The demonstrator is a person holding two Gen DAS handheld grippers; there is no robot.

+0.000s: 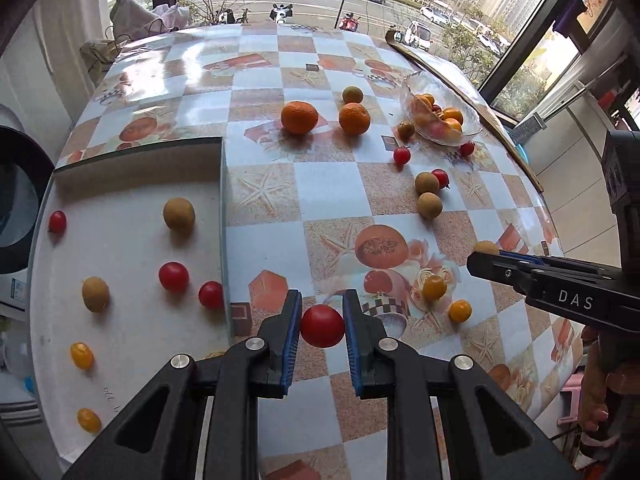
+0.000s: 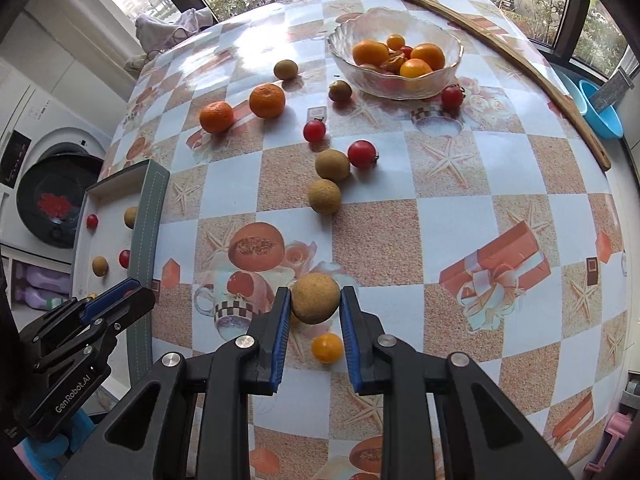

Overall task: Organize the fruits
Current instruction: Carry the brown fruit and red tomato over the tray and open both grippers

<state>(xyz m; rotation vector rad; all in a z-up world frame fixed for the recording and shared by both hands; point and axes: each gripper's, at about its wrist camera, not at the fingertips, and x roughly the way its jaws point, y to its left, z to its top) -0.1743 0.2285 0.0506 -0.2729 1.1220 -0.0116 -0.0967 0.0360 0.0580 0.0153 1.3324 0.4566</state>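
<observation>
My left gripper (image 1: 322,316) is shut on a red cherry tomato (image 1: 322,326), held above the table just right of the white tray (image 1: 132,184). The tray holds several red tomatoes, brown longans and small yellow tomatoes. My right gripper (image 2: 314,308) is shut on a brown longan (image 2: 315,298), lifted over the patterned tablecloth; a yellow tomato (image 2: 327,347) lies below it. In the left wrist view the right gripper (image 1: 484,258) shows at the right edge with the longan (image 1: 485,247). In the right wrist view the left gripper (image 2: 132,292) shows at lower left beside the tray (image 2: 150,216).
A glass bowl (image 2: 400,84) with oranges and small fruit stands at the far side. Two mandarins (image 2: 267,100), longans (image 2: 332,165) and red tomatoes (image 2: 362,154) lie scattered mid-table. A wooden strip (image 2: 500,40) runs along the window edge; a blue basin (image 2: 600,112) sits beyond it.
</observation>
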